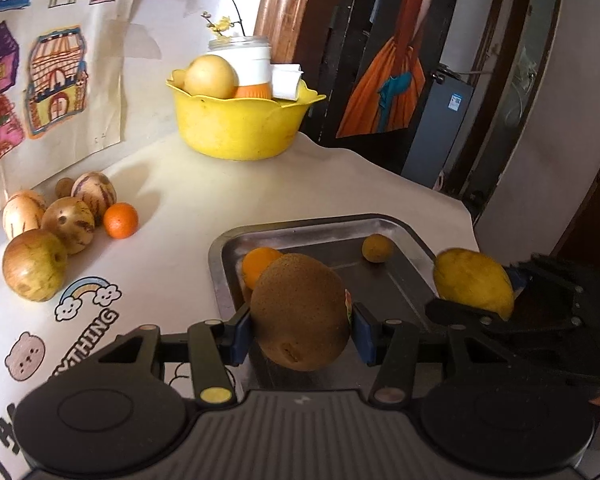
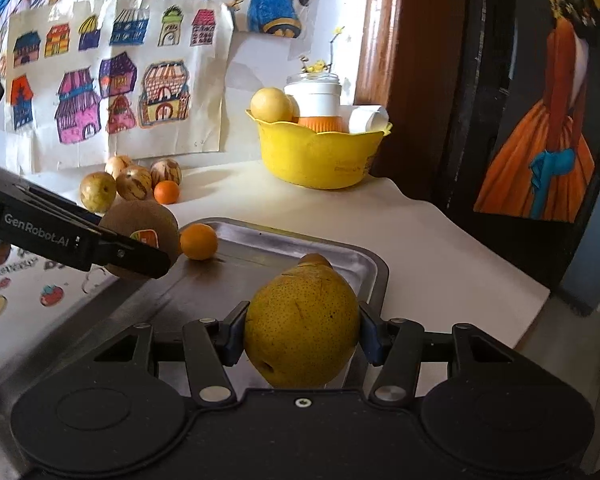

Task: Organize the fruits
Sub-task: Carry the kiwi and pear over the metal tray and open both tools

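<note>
My left gripper [image 1: 302, 330] is shut on a brown kiwi [image 1: 300, 312] and holds it above the near left part of the metal tray [image 1: 340, 228]. My right gripper [image 2: 300, 334] is shut on a yellow pear [image 2: 302, 328] above the tray's right side [image 2: 364, 264]. The pear also shows in the left wrist view [image 1: 474, 282], and the kiwi in the right wrist view [image 2: 140, 220]. In the tray lie an orange [image 1: 258, 266] and a small brown round fruit [image 1: 376, 248]. A pile of striped melons, an apple and an orange [image 1: 120, 220] lies on the table to the left.
A yellow bowl [image 1: 236, 128] at the back of the table holds a round yellow fruit [image 1: 210, 76], a white jar and a carton. Drawings hang on the wall behind. The table's right edge drops off near a dark doorway.
</note>
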{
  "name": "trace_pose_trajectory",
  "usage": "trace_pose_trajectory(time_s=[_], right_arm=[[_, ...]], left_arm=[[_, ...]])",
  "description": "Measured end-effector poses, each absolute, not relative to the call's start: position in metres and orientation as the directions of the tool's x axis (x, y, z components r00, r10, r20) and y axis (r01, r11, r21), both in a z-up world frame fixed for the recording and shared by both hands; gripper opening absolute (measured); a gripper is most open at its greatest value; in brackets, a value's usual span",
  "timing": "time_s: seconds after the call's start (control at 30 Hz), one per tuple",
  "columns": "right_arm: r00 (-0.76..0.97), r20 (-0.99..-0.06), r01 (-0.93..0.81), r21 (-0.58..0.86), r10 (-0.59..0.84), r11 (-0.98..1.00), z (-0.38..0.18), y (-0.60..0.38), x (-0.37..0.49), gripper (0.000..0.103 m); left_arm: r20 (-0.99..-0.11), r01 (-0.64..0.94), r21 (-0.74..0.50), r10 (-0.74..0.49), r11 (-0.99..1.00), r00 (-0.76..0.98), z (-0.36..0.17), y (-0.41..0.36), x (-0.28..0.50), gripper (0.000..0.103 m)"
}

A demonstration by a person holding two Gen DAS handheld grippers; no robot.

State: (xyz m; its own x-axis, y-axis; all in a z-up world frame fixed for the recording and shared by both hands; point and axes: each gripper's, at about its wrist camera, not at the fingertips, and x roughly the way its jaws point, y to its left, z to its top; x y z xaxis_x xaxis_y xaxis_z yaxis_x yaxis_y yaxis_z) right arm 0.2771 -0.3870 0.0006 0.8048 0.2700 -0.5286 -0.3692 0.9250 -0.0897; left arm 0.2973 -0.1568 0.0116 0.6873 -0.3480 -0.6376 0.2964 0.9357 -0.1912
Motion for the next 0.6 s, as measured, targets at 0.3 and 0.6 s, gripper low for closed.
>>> trace_pose_trajectory(time_s=[0.3,0.6], right_arm=[[0.805,-0.527,-0.388,-0.120,0.272,0.914,-0.011,-0.384,0.288,0.056],[0.804,-0.530,-0.390,-0.124,0.271,0.913,-0.014,-0.383,0.289,0.057]], left_arm=[[-0.637,0.314,-0.174,-0.350,0.933,0.687,0.005,-0.162,0.302,0.054],[-0.649,0.302,-0.181,-0.344,0.936,0.679,-0.001,-0.161,0.306,0.054]])
